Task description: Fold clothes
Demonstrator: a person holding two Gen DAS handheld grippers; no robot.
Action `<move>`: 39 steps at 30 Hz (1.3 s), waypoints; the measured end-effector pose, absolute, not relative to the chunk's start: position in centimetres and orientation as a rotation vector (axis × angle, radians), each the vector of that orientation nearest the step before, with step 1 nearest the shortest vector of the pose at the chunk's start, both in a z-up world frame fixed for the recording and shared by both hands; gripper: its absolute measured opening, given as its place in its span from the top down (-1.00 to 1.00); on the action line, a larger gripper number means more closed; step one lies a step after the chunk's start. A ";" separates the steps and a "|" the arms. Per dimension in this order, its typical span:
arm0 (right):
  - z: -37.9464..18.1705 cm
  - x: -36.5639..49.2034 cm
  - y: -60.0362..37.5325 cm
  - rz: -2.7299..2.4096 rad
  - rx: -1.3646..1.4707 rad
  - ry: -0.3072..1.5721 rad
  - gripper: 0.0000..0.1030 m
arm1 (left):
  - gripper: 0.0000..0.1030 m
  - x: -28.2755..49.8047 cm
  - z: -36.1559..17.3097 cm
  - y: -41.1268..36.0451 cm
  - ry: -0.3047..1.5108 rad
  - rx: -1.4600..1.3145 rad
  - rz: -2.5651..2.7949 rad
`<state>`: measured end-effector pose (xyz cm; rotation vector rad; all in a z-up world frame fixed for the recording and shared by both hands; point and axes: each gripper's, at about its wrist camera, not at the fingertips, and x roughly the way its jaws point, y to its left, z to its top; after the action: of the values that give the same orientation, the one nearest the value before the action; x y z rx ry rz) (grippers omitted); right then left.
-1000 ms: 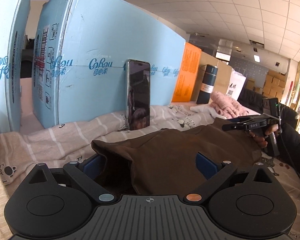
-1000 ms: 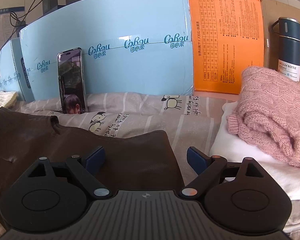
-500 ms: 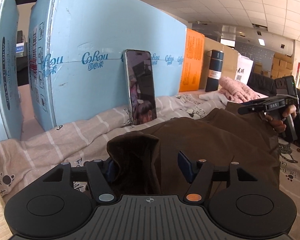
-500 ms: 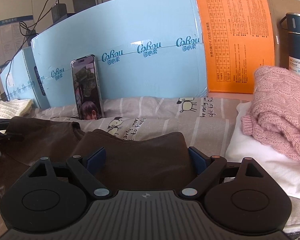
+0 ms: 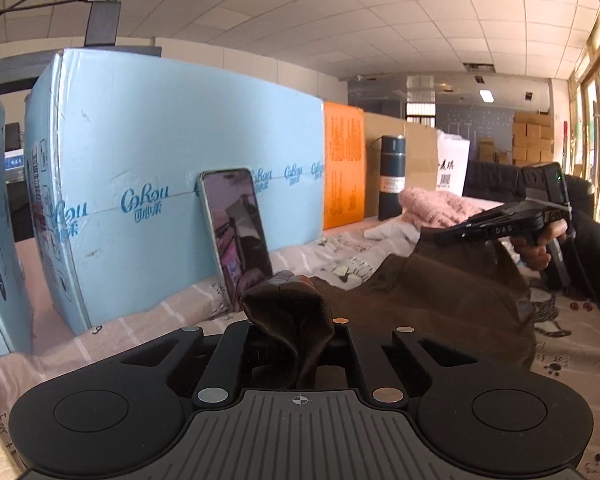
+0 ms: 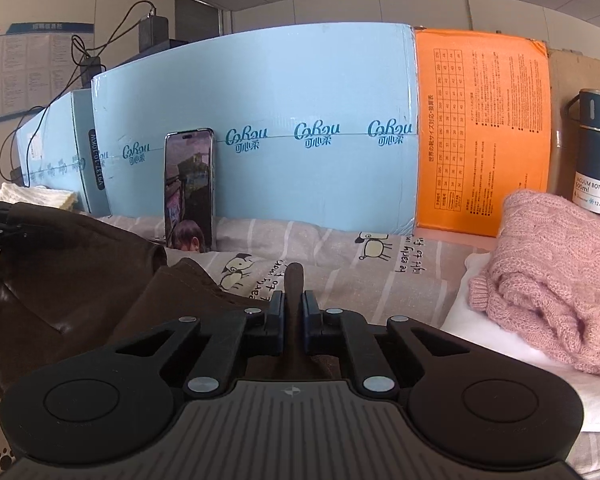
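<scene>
Brown garment (image 5: 440, 304) hangs stretched between the two grippers above the striped bedsheet (image 6: 340, 256), its lower part draped on the sheet. Left gripper (image 5: 296, 332) is closed on a bunched corner of the cloth; the fold bulges up between its fingers. Right gripper (image 6: 294, 312) is pinched tight on a thin ridge of the fabric, which pokes up past the fingertips.

Risks noted: the right hold takes in only a narrow pinch, so a sharp pull could slip it free and drop that side. The bunched left corner may carry a crease into any fold. Phone (image 6: 189, 190) leans upright against the blue box (image 6: 300, 120) just behind the garment; a swinging hem could knock it flat. Pink sweater (image 6: 556, 272) on white cloth lies near to the right, within reach of a wide sweep.
</scene>
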<state>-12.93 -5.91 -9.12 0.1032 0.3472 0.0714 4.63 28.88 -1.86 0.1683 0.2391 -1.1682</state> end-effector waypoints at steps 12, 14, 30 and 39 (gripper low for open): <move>-6.7 -23.4 -4.4 0.028 0.181 0.097 0.90 | 0.84 -9.1 1.8 34.8 0.026 0.034 -1.371; -6.8 -25.6 -4.0 0.004 0.200 0.075 0.90 | 0.84 -10.5 1.6 35.8 0.037 0.008 -1.389; -7.5 -37.8 -2.3 -0.303 0.226 0.150 0.30 | 0.68 -14.5 -2.1 38.8 0.236 -0.088 -1.392; -7.0 -38.8 -3.7 -0.400 0.250 0.131 -0.35 | -0.83 -16.2 -4.0 42.5 0.330 -0.024 -1.100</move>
<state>-38.78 -3.70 -7.00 0.2501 0.1307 -0.4000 -16.19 42.46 -4.01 -0.0242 0.3298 -1.0995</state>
